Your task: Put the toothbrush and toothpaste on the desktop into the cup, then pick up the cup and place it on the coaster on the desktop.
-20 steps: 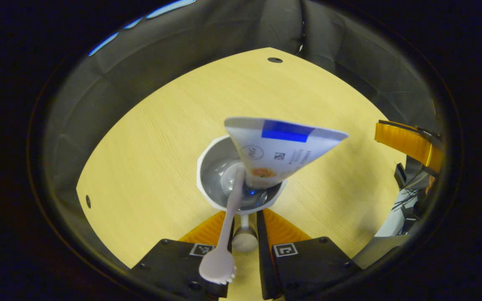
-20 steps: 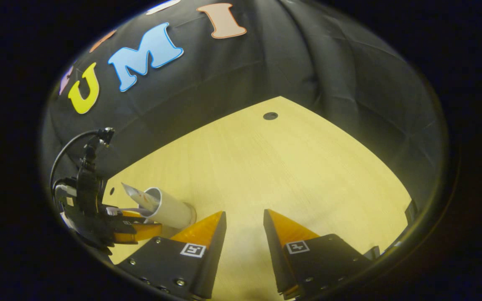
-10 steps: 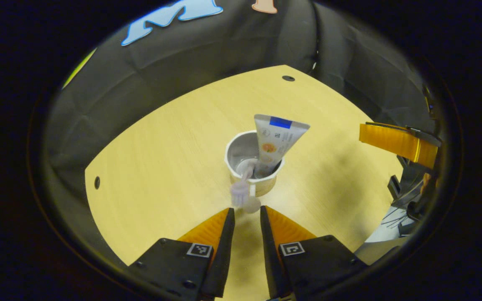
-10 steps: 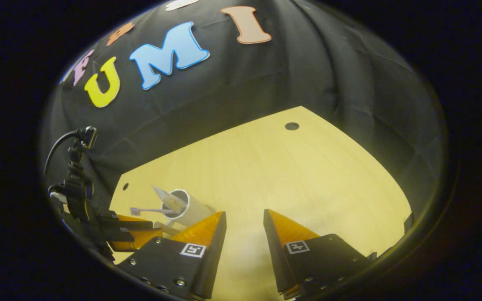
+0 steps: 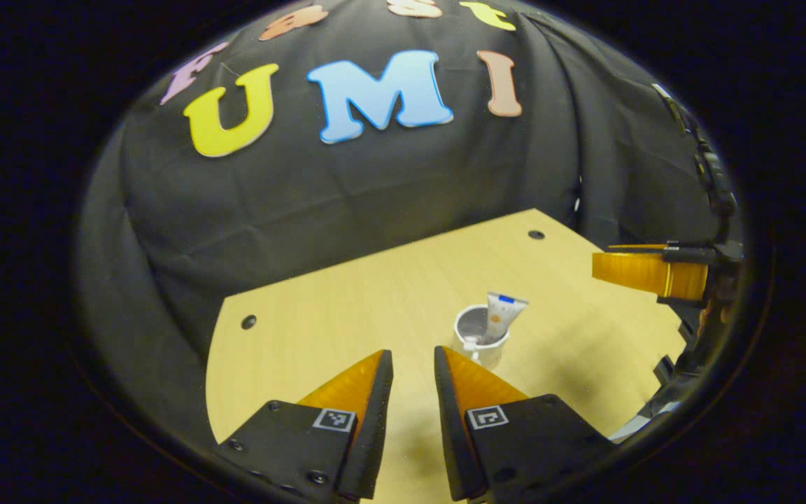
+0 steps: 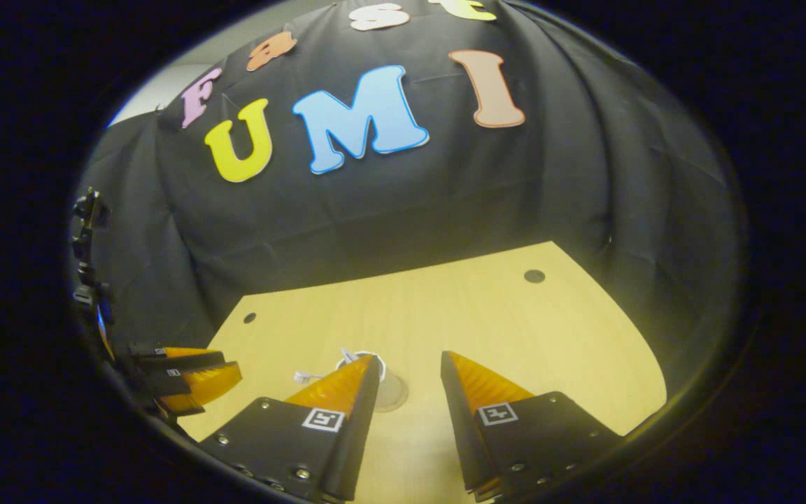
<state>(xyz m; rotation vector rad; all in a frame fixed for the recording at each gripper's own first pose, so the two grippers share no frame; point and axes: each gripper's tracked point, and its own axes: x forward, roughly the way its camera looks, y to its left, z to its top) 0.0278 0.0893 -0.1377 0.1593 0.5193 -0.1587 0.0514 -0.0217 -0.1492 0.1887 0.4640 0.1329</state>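
The white cup stands upright on the wooden desktop, ahead of my left gripper and a little to its right. The toothpaste tube sticks up out of it, and the toothbrush leans over its near rim. My left gripper hangs back from the cup, its jaws a narrow gap apart with nothing between them. In the right gripper view the cup is half hidden behind the left finger of my right gripper, which is open and empty. A pale round edge shows at the cup's foot; I cannot tell whether it is the coaster.
The right gripper's orange finger juts in at the right edge of the left gripper view. The left gripper sits low at the left of the right gripper view. Small dark holes mark the desktop's far corners. Black cloth closes the back.
My left gripper has let go of the cup and drawn back and up; the cup now looks small and far. The right gripper has also pulled back and tilted upward.
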